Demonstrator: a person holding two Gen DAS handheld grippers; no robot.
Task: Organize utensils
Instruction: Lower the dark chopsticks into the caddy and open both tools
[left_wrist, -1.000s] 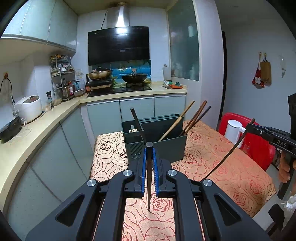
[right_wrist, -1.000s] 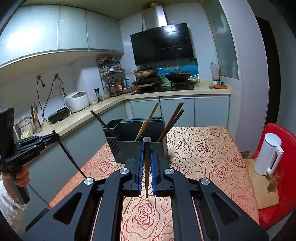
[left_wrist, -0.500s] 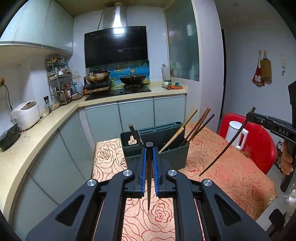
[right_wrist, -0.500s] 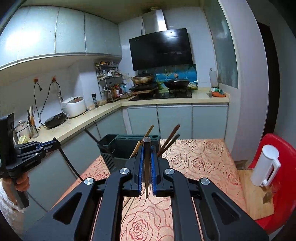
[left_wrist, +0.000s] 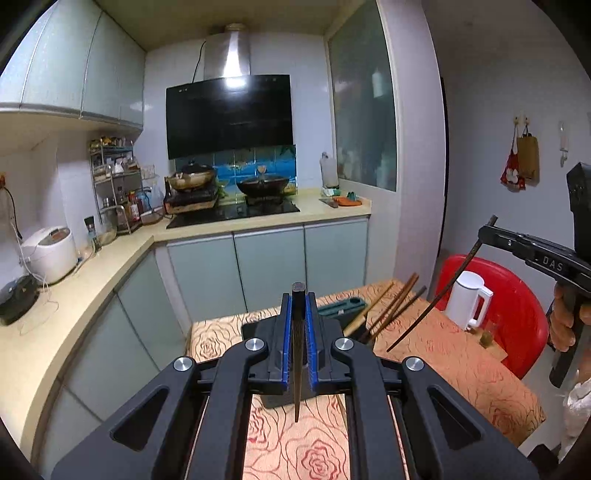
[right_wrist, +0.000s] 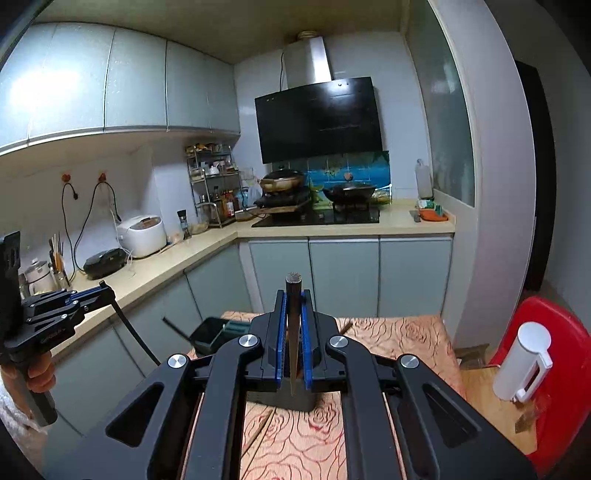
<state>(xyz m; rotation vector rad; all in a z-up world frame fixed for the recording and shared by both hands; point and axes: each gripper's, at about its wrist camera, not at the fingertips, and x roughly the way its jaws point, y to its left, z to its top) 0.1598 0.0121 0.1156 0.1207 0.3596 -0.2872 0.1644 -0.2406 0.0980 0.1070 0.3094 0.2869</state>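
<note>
Dark wood is what each gripper carries. In the left wrist view, the left gripper (left_wrist: 298, 341) has its blue pads pinched tight on a dark chopstick (left_wrist: 297, 354) that hangs point-down between them, its blunt end standing above the fingers. Behind the fingers sits the grey utensil holder (left_wrist: 341, 308) on the rose-patterned tablecloth (left_wrist: 461, 354), with several wooden chopsticks (left_wrist: 391, 308) already leaning out of it. At the right edge the right gripper (left_wrist: 491, 229) shows, a second dark chopstick (left_wrist: 436, 295) slanting down from it above the cloth. In the right wrist view, the right gripper is likewise clamped narrow on its chopstick, tip down, with the holder (right_wrist: 210, 332) mostly hidden behind the fingers; the left gripper (right_wrist: 105, 291) appears at the left with its stick (right_wrist: 133, 332) angled down. Both sticks seem high enough to clear the rim, so the sound way is to bring each tip over an open compartment, keep it near upright, lower, then release, one hand at a time to avoid knocking the leaning sticks.
</note>
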